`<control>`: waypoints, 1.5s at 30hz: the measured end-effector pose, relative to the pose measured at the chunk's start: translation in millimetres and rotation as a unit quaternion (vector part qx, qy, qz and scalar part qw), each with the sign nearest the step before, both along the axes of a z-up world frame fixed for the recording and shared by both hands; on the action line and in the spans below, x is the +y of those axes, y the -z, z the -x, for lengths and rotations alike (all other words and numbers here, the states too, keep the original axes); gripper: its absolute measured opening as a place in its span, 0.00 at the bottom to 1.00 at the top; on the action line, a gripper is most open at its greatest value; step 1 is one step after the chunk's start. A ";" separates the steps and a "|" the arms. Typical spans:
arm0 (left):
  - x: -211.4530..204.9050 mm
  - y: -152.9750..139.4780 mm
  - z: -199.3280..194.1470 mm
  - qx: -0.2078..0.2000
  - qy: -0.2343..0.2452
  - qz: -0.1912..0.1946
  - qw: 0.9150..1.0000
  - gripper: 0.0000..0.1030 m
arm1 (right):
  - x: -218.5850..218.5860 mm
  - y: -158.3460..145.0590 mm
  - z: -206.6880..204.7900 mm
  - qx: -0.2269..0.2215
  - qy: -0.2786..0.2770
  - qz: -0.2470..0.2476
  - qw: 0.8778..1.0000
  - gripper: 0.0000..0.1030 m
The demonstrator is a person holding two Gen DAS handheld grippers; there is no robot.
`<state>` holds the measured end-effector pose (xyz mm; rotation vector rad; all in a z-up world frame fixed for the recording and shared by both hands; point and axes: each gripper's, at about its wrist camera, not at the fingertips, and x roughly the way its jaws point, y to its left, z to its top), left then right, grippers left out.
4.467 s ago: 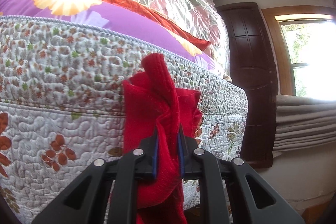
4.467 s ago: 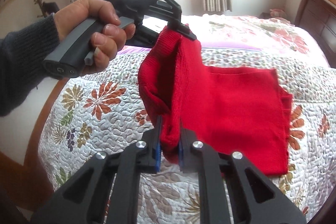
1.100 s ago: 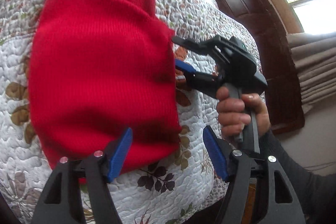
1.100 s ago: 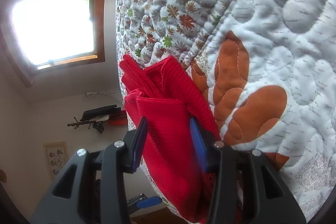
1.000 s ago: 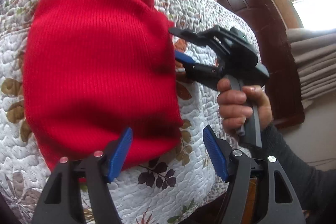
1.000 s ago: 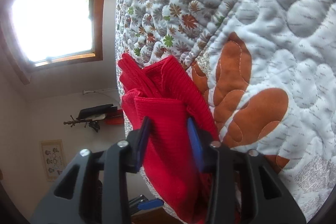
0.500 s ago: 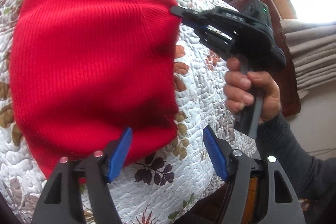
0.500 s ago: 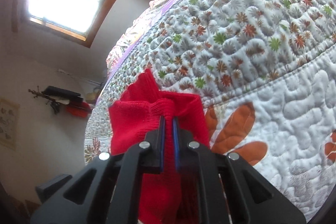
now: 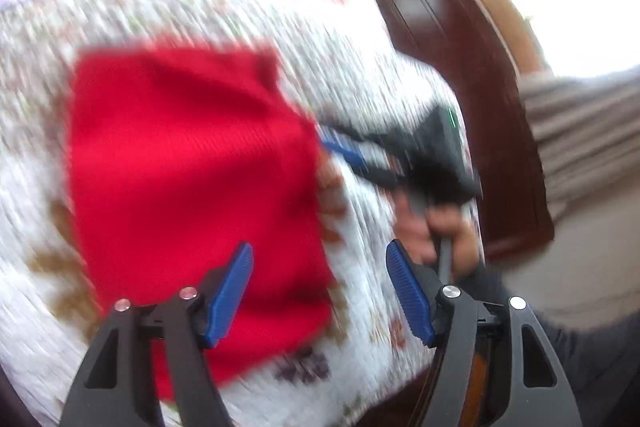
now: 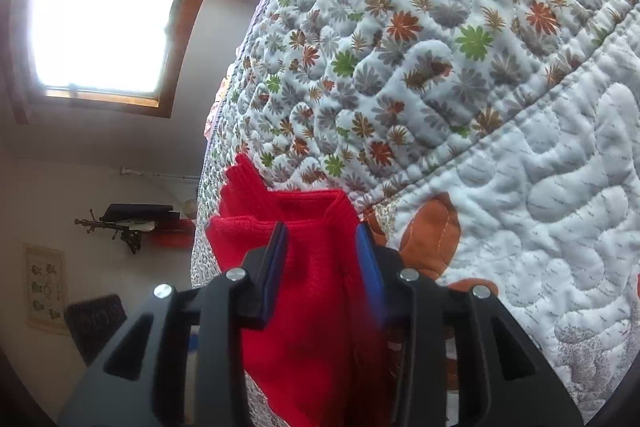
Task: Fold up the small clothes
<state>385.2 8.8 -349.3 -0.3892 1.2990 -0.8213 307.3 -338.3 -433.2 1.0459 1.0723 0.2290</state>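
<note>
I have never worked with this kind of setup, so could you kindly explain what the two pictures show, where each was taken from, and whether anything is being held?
There is no robot here: a person holds a hand-operated two-finger gripper in each hand, and each gripper carries a wide-angle camera looking out along its fingers.

The left camera's picture is blurred by motion. It shows the left gripper open and empty above a red knitted garment lying flat on a floral quilt on a bed. At its right edge you can see the other gripper and the hand gripping it.

The right camera's picture shows the right gripper with its blue pads apart on either side of the garment's edge, so it is open and not pinching the cloth.
</note>
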 end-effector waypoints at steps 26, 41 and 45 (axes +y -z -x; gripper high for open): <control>-46.2 26.5 -33.8 -0.018 0.055 -0.019 0.998 0.50 | 22.0 -29.8 72.8 0.011 -0.043 0.036 0.998 0.45; -68.6 33.9 -22.0 -0.004 0.058 -0.012 0.998 0.50 | 39.6 12.0 133.7 0.074 -0.051 0.000 0.996 0.07; -38.3 5.1 4.2 -0.013 0.020 0.025 0.999 0.53 | 38.7 4.2 135.7 0.065 -0.056 -0.026 0.996 0.17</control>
